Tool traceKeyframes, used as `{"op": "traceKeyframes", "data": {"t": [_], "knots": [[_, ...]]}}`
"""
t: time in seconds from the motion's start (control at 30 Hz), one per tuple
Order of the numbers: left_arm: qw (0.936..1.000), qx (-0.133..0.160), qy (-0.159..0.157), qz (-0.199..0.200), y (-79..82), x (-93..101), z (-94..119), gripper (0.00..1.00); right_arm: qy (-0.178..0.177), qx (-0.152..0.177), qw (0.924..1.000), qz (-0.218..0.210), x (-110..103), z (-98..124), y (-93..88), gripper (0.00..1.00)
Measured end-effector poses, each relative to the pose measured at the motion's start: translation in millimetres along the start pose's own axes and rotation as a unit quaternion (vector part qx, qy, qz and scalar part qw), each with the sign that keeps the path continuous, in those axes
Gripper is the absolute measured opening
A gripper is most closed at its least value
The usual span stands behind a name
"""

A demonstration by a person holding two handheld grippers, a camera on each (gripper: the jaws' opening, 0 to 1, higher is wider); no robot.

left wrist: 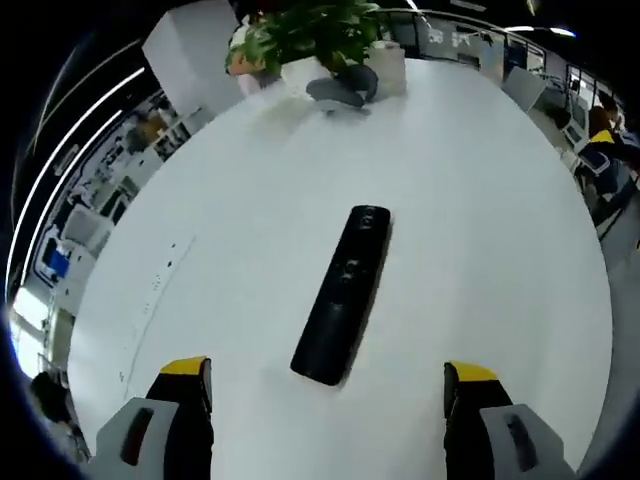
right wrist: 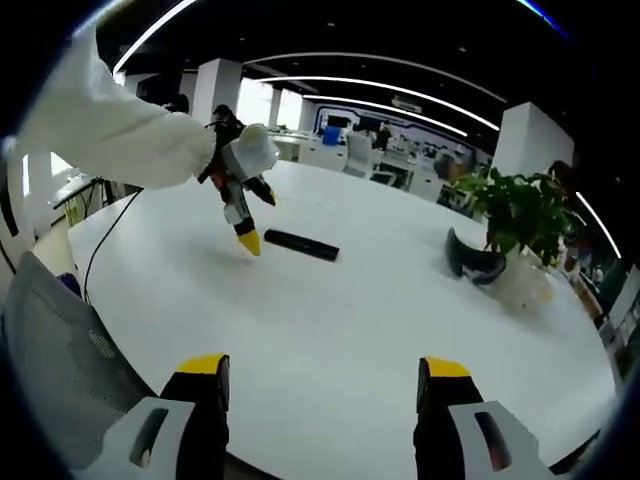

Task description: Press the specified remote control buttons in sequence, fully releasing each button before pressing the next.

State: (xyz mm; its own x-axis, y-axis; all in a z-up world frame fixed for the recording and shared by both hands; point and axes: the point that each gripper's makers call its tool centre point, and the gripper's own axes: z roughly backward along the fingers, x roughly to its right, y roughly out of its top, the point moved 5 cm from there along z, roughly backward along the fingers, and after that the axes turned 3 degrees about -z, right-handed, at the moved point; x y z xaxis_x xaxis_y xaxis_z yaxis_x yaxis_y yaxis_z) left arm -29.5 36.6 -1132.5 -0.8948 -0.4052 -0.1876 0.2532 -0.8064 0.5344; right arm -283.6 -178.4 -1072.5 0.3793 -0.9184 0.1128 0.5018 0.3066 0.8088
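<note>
Remote controls: one, black (left wrist: 342,294)
Potted plants: one, in a white pot (left wrist: 312,40)
Dark curved objects beside the pot: one (left wrist: 345,88)
Desks: one, white and round (left wrist: 480,230)
Grey chairs: one (right wrist: 60,370)

Black remote (left wrist: 343,293) lies on white table (left wrist: 480,200) between spread jaws.

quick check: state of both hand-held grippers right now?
Left hand-held gripper: open, holding nothing, above the remote on the white table.
Right hand-held gripper: open, holding nothing, back from the remote.
</note>
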Motion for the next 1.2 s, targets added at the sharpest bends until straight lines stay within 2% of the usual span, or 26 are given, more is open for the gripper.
{"op": "traceKeyframes", "data": {"t": [0.07,0.13,0.17,0.23,0.4,0.57,0.77,0.8,0.97,1.07,1.2], "knots": [[1.0,-0.006,-0.002,0.007,-4.3,7.5,8,1.0,0.001,0.006,1.0,-0.003,0,1,1.2,0.77],[0.9997,0.016,0.011,0.018,-2.6,13.1,17,1.0,0.002,0.011,0.9999,-0.007,0,2,2.4,0.77],[0.9986,0.039,0.015,0.033,1.0,18.1,24,1.0,0.001,0.011,0.9999,-0.007,0,2,2.3,0.77],[0.9963,0.063,0.014,0.057,3.7,25.4,34,1.0,0.001,0.012,0.9999,-0.009,1,2,2.2,0.78],[0.9876,0.125,0.029,0.09,9.3,45.2,63,1.0,0.0,0.017,0.9998,-0.01,1,4,2.8,0.79],[0.9835,0.147,0.046,0.094,7.1,66.5,86,1.0,-0.007,0.023,0.9996,-0.013,4,6,4.0,0.8],[0.9714,0.186,0.065,0.133,2.2,92.4,115,1.0,-0.009,0.024,0.9996,-0.014,4,7,3.7,0.82],[0.9675,0.194,0.072,0.146,-0.3,96.0,119,1.0,-0.009,0.025,0.9996,-0.013,4,8,4.1,0.82],[0.9591,0.208,0.092,0.169,-9.7,110.3,134,1.0,-0.012,0.029,0.9994,-0.015,5,9,4.9,0.83],[0.9426,0.235,0.117,0.207,-12.5,113.6,146,1.0,-0.017,0.034,0.9992,-0.015,6,10,6.3,0.83],[0.9387,0.23,0.136,0.217,-20.6,119.3,154,1.0,-0.02,0.039,0.9989,-0.018,7,11,7.1,0.83]]}}
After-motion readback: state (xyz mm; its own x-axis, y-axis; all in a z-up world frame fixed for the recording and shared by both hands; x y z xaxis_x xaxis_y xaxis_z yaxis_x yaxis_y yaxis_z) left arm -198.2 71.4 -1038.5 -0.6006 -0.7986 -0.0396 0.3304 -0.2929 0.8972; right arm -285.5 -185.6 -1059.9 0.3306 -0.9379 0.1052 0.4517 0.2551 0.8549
